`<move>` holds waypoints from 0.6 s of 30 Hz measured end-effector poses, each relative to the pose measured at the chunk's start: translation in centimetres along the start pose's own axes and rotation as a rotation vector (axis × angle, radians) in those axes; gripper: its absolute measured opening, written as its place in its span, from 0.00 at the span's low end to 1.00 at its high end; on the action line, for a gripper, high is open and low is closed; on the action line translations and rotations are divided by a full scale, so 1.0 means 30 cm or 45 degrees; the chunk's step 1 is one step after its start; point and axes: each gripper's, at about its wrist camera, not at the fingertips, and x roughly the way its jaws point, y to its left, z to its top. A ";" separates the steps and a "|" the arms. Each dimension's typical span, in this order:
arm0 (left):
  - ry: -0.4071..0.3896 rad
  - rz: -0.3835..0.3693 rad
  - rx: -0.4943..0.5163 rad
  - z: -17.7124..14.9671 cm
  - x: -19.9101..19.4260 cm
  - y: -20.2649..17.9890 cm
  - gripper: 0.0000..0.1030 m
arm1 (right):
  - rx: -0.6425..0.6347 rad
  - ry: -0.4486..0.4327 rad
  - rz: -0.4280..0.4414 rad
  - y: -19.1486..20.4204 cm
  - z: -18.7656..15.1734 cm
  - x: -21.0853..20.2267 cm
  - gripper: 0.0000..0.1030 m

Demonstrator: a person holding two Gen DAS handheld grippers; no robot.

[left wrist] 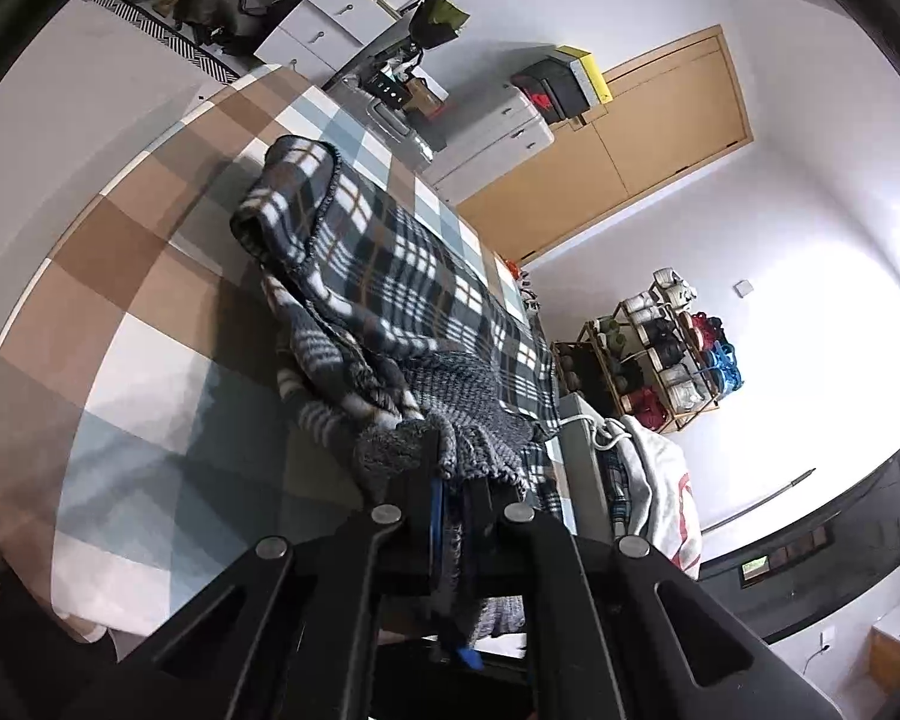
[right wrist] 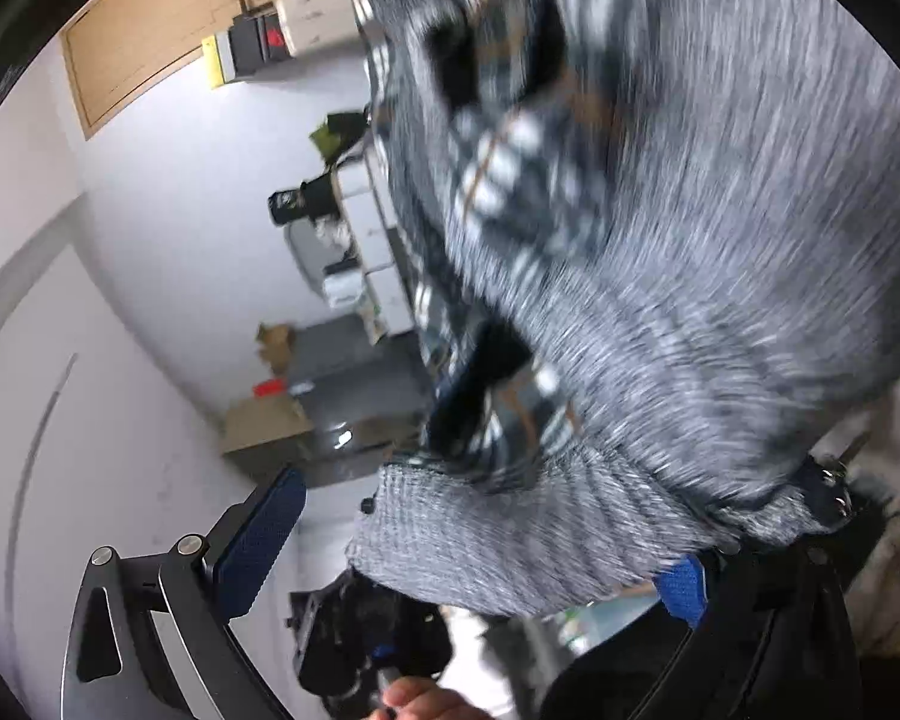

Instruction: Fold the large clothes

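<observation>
Plaid garment (left wrist: 390, 276), fleece with a grey knit lining, lies stretched along the bed (left wrist: 150, 276), its long axis running straight away from my left claw (left wrist: 450, 480). That claw is pressed together, pinching the near hem, so the garment's far end, rolled into a hump, lies well beyond it toward the suitcase (left wrist: 486, 138). My right claw (right wrist: 480, 540) stands spread; grey knit cloth drapes between its blue pads (right wrist: 264, 534) with the near one bare, no grip visible. I judge the left hand nearer to the garment's edge, and the coming fold carries that hem toward the hump.
</observation>
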 end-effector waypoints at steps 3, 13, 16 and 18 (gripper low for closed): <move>0.015 0.007 0.006 -0.015 0.012 0.006 0.00 | -0.150 0.122 -0.132 0.048 -0.037 0.019 1.00; -0.002 0.027 0.021 -0.020 -0.002 0.016 0.00 | -0.828 0.069 -0.563 0.300 -0.086 -0.344 1.00; 0.017 0.020 0.005 -0.023 0.015 0.023 0.00 | -1.110 -0.047 -0.900 0.434 -0.012 -0.409 1.00; 0.018 0.027 0.003 -0.026 0.019 0.024 0.00 | -1.298 -0.020 -1.307 0.461 0.027 -0.375 1.00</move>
